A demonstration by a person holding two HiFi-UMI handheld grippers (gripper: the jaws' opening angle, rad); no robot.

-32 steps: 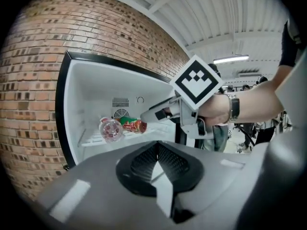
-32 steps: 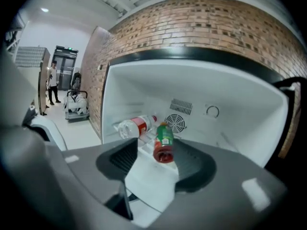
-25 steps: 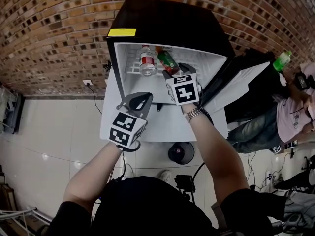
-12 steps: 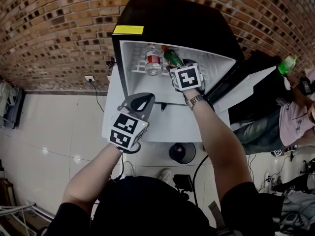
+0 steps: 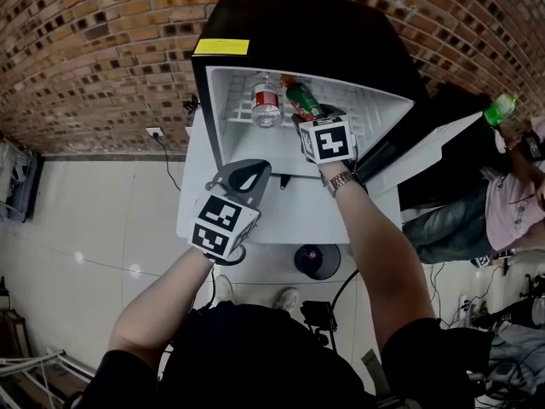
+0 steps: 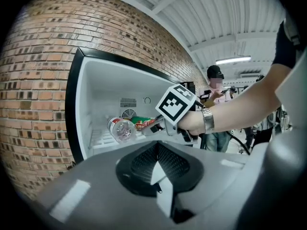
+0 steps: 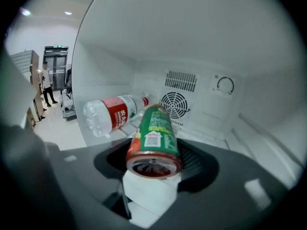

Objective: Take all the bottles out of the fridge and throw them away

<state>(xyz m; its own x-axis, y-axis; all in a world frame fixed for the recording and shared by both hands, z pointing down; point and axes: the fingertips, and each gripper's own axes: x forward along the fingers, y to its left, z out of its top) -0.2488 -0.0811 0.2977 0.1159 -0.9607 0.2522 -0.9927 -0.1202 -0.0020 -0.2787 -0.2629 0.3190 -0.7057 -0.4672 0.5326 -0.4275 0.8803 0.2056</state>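
The right gripper (image 5: 313, 119) reaches into the open fridge (image 5: 220, 119); its jaws are closed on the green bottle (image 7: 154, 133), holding it by the bottom end; the bottle lies on its side and points at the back wall; a clear bottle with a red label (image 7: 112, 114) lies just beside it; the left gripper (image 6: 158, 169) waits outside the fridge, jaws together, holding nothing.
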